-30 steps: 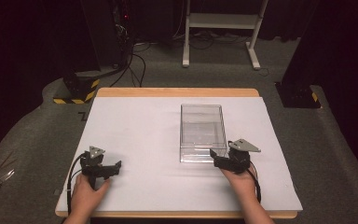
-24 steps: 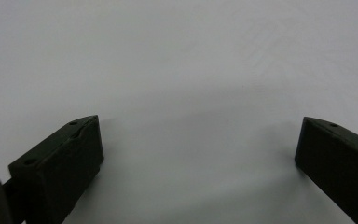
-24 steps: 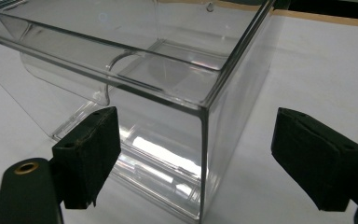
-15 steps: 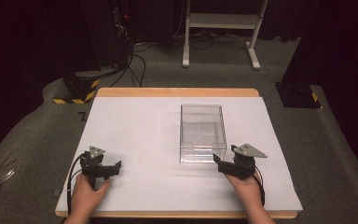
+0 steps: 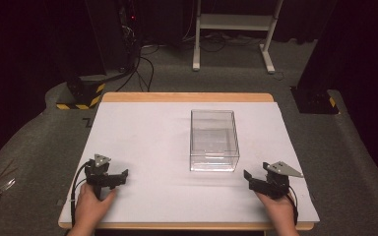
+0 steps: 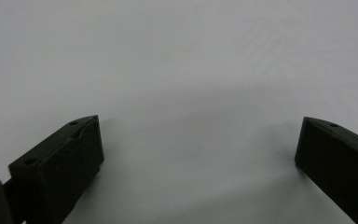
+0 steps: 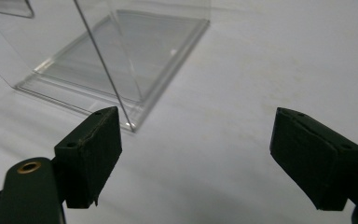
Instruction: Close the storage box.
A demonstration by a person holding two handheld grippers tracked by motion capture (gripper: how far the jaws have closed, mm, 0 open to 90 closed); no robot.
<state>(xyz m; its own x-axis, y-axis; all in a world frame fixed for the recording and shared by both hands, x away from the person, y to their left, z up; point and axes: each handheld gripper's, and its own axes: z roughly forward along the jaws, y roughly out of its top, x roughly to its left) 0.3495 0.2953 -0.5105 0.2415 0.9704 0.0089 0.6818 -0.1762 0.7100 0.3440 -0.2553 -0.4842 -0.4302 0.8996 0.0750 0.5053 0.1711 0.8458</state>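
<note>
Resting near the front edge of the counter point(image 5: 142, 123), both tongs are lying low on its white surface with nothing between their jaws. The left tongs point(image 5: 119, 176) are sitting at the front left, well apart from any object; in the left gripper view, the left tongs point(image 6: 198, 158) are standing wide over bare white surface. The right tongs point(image 5: 248, 178) are sitting at the front right, near the front right corner of the clear box point(image 5: 214, 140) but apart from it. In the right gripper view, the right tongs point(image 7: 196, 154) are also standing wide, and the near corner of the clear box point(image 7: 116, 56) is appearing just beyond the left jaw, not touching it.

The clear box is standing upright slightly right of the counter's middle, with its long side running away from the person. Its placement is probably keeping it within reach of both hands, and the wide jaws are likely leaving each tool ready to close on a box wall. The right tongs, being nearer, are judged the more likely to engage first.

A dark mark resembling a letter Z point(image 5: 86, 122) is showing on the grey floor covering beside the counter's left edge; it is too small to confirm. No brand or label is readable on the box or the tongs.
</note>
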